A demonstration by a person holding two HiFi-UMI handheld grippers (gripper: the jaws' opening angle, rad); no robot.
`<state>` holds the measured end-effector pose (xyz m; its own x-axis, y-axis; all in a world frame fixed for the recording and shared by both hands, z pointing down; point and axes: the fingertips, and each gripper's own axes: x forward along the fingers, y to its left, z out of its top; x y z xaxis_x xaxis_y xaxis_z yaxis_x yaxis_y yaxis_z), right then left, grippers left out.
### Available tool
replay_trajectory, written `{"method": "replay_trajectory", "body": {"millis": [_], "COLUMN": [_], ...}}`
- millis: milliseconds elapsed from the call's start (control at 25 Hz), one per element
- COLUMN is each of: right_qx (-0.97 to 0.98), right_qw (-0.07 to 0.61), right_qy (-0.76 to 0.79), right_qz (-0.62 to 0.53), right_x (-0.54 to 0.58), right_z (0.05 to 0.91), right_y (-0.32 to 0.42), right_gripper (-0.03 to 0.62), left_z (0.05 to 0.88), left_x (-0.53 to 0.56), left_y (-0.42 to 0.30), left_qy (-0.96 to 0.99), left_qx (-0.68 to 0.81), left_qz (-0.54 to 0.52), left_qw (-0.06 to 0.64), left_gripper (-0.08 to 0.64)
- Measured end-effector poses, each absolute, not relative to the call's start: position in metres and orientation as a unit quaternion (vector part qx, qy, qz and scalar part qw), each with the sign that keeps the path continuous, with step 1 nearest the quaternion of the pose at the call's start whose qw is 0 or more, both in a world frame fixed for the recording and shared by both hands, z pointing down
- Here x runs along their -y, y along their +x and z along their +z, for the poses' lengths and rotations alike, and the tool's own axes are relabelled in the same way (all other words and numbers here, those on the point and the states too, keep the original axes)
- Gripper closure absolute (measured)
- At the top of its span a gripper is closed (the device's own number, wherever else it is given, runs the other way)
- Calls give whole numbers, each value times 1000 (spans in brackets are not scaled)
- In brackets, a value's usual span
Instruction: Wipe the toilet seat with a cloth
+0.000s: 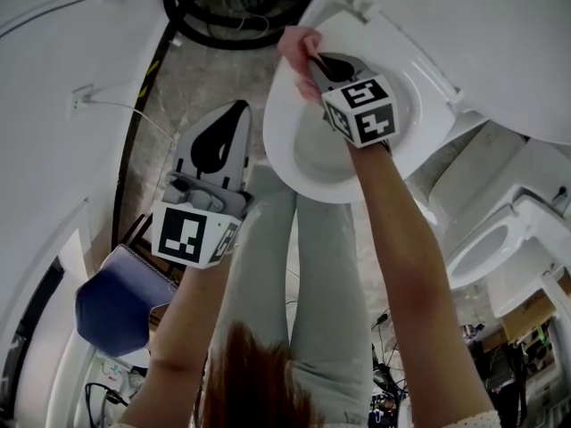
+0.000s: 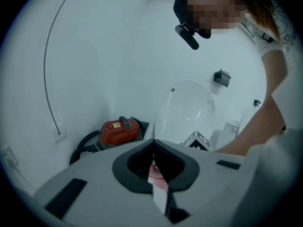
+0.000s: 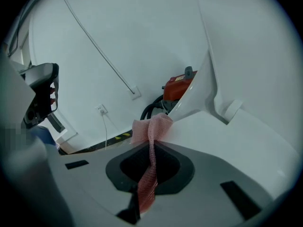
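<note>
Over the bowl: I have the right tongs (image 1: 315,63) clamped tight on a pink cloth (image 1: 299,43), and its bunched end sits at the rim of the white toilet seat (image 1: 284,154), on the side nearer my other tool. In the right gripper view a strip of the cloth runs down between the closed pads (image 3: 142,162), and its loose tuft lies against the seat's edge (whether it presses down or only touches, I cannot tell). The left tongs (image 1: 237,107) hang in the air beside the toilet, apart from the seat. They are drawn together to a thin slit and grip nothing. The lid (image 1: 464,34) stands raised behind the bowl. A red vacuum cleaner (image 2: 118,129) with a black hose (image 1: 210,20) rests on the floor by the wall. A blue bag (image 1: 116,303) lies near my left elbow.
</note>
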<state>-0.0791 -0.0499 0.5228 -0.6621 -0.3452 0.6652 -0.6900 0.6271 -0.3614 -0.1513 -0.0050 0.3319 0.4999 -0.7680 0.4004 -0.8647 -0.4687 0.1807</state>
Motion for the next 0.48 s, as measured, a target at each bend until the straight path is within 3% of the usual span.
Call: {"method": "replay_trajectory", "body": {"millis": [480], "right_qx": [848], "right_qw": [260], "right_qy": [355], "right_qz": [295], "right_x": [72], "right_z": [520], "right_y": [-51], "right_gripper": [572], "left_z": [332], "left_x": [6], "left_y": [-150], "left_qy": [846], "left_qx": [484], "left_qz": [135], "left_qw": [181], "left_gripper": [558]}}
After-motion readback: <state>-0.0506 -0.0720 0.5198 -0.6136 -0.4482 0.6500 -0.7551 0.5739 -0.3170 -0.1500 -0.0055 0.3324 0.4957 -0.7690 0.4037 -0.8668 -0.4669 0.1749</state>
